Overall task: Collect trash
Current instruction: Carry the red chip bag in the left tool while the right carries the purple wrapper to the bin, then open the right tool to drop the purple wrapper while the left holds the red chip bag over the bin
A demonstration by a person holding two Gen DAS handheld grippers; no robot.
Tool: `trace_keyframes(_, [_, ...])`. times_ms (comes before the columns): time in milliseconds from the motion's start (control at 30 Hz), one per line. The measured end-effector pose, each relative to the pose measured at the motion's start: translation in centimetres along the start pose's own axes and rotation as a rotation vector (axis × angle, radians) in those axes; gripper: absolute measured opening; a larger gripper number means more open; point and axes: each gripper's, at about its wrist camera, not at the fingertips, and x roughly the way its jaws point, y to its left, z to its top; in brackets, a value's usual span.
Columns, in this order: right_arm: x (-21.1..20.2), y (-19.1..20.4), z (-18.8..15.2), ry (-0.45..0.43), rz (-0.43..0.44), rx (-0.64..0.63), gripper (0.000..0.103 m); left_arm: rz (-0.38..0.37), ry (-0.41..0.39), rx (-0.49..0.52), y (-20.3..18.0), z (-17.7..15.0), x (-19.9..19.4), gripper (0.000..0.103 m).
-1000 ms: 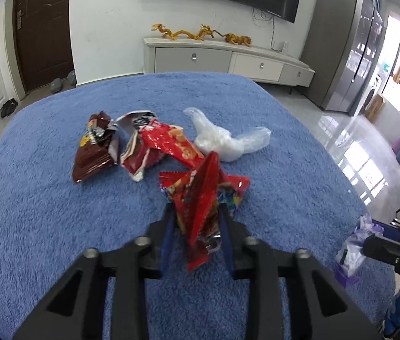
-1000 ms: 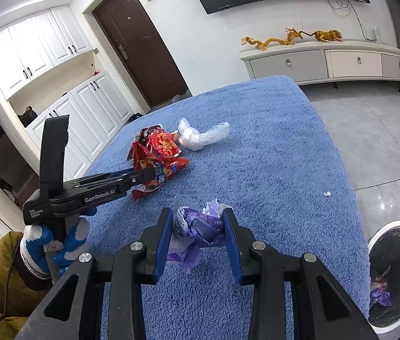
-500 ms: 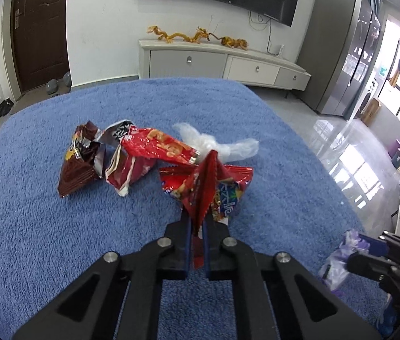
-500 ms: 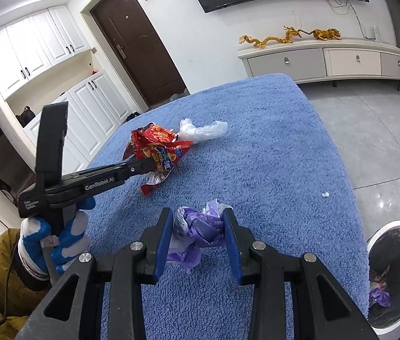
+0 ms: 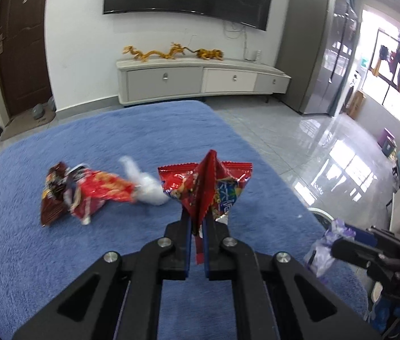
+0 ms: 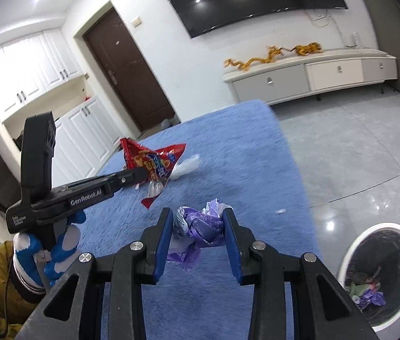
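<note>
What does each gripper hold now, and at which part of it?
The left gripper pinches the red snack wrapper by its folded lower end. The right gripper clamps the crumpled purple wrapper across its middle.

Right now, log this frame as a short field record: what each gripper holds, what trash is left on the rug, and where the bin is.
left gripper: shut on red snack wrapper, lifted off the rug
right gripper: shut on crumpled purple wrapper
surface: blue rug
trash left on rug: brown wrapper, red chip bag, white plastic bag
bin: white-rimmed trash bin on the floor past the rug's right edge, trash already inside
</note>
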Motion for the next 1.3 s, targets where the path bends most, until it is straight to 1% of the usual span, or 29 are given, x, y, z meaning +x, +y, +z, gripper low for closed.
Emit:
trace_keyframes(233, [-4.3,-5.0,-0.4,-0.066,-0.111,0.073,0.034,-0.055,0.014,0.121,-6.9,1.2,1.4,0.006])
trace_keyframes(400, [-7.3,-9.8,-1.6,-0.088,-0.218,0.137,0.034,-0.116,0.039,0.221,-13.5,1.7,3.4,0.006])
trace_keyframes(533, [-8.7,-13.9,-3.2,-0.077,-0.303,0.197,0.034,-0.166,0.062,0.303,-18.9,1.6,5.2,0.006])
trace_keyframes(600, [-8.9,-15.7,-3.8,-0.064,-0.335,0.221,0.034,-0.192,0.086,0.335,-21.5,1.6,6.4,0.006])
trace_keyframes(767, [-8.5,-20.0,-5.7,-0.023,-0.373,0.293,0.034,-0.241,0.152,0.404,-27.0,0.5,9.8,0.006])
trace_keyframes(900, [-7.7,-23.4,-7.3,0.017,-0.399,0.356,0.038,-0.275,0.208,0.439,-29.6,-0.7,12.0,0.007])
trace_keyframes(933, [-7.7,-23.9,-7.7,0.021,-0.402,0.366,0.043,-0.282,0.219,0.444,-30.1,-1.0,12.5,0.008])
trace_keyframes(967, [-7.5,-24.6,-8.1,0.030,-0.409,0.379,0.050,-0.291,0.233,0.447,-30.6,-1.2,13.0,0.009])
trace_keyframes(1000, [-7.6,-25.0,-8.5,0.033,-0.415,0.386,0.053,-0.302,0.250,0.449,-31.2,-1.4,13.6,0.009])
trace_keyframes(1133, [-7.6,-26.8,-9.7,0.041,-0.433,0.421,0.058,-0.337,0.294,0.448,-32.5,-2.0,15.1,0.009])
trace_keyframes(1267, [-8.3,-27.8,-10.4,0.032,-0.441,0.450,0.059,-0.369,0.313,0.436,-33.2,-1.8,15.7,0.009])
trace_keyframes(1300, [-8.7,-28.0,-10.6,0.025,-0.444,0.460,0.059,-0.375,0.318,0.433,-32.9,-1.9,15.7,0.009])
